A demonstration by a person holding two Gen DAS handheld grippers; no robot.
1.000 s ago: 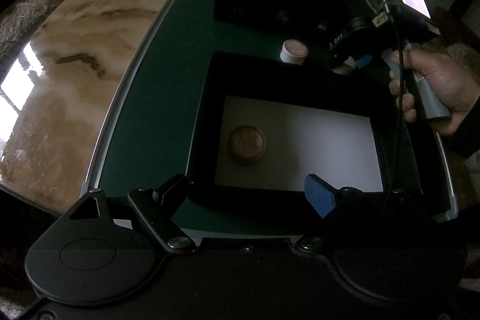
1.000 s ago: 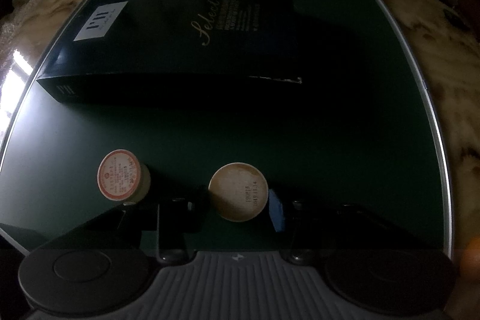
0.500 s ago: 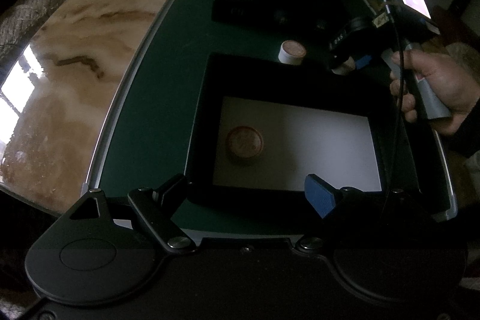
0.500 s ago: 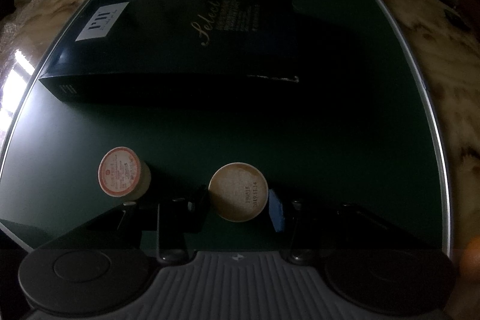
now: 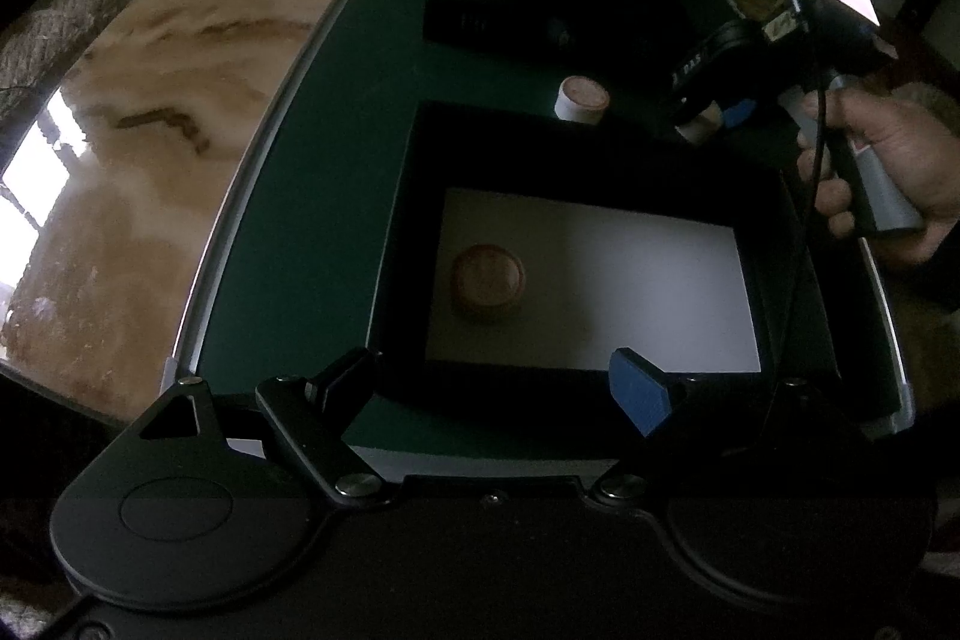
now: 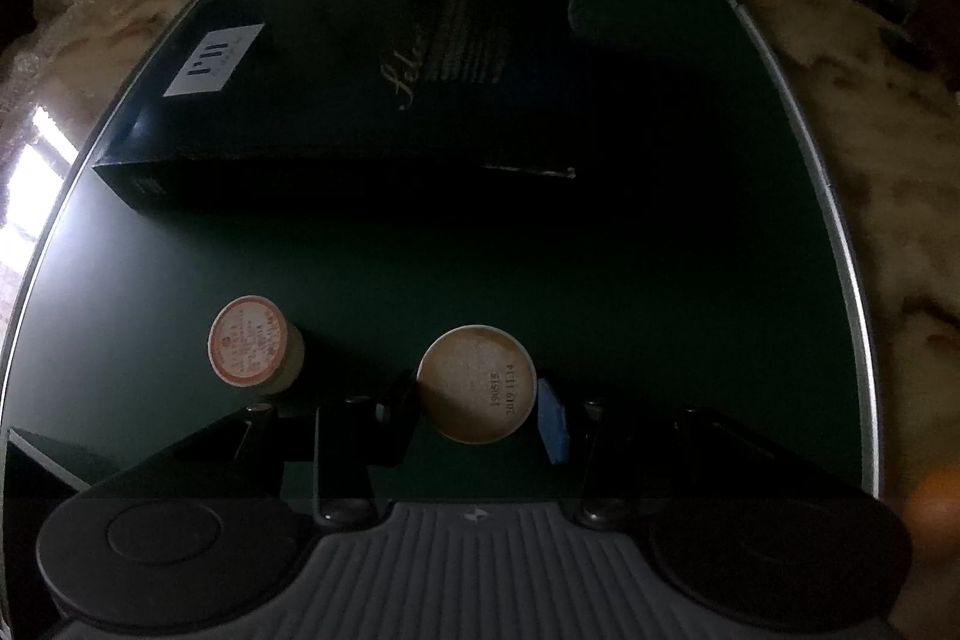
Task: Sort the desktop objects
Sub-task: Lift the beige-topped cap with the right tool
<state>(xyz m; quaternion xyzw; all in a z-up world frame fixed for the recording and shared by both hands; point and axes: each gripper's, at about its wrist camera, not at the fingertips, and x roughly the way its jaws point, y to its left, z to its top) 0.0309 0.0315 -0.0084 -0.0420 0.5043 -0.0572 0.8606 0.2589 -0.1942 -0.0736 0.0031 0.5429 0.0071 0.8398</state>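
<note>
My right gripper (image 6: 477,403) is shut on a small round container (image 6: 476,383) with a printed date on its pale end, held just above the green mat. It shows from outside in the left wrist view (image 5: 708,118). A second small container (image 6: 255,353) with a red-printed lid stands on the mat to its left, also in the left wrist view (image 5: 581,99). A third round container (image 5: 487,280) lies on the white floor of an open black box (image 5: 396,244). My left gripper (image 5: 492,388) is open and empty over the box's near wall.
A long dark box (image 6: 360,100) with a white label lies across the far part of the green mat (image 6: 660,250); it shows in the left wrist view (image 5: 540,4). The mat lies on a marble table (image 5: 150,148). An orange object (image 6: 936,508) sits at right.
The right gripper has lifted and tilted slightly with its container, and the dark box looks farther away. The left gripper has drawn back a little from the open box.
</note>
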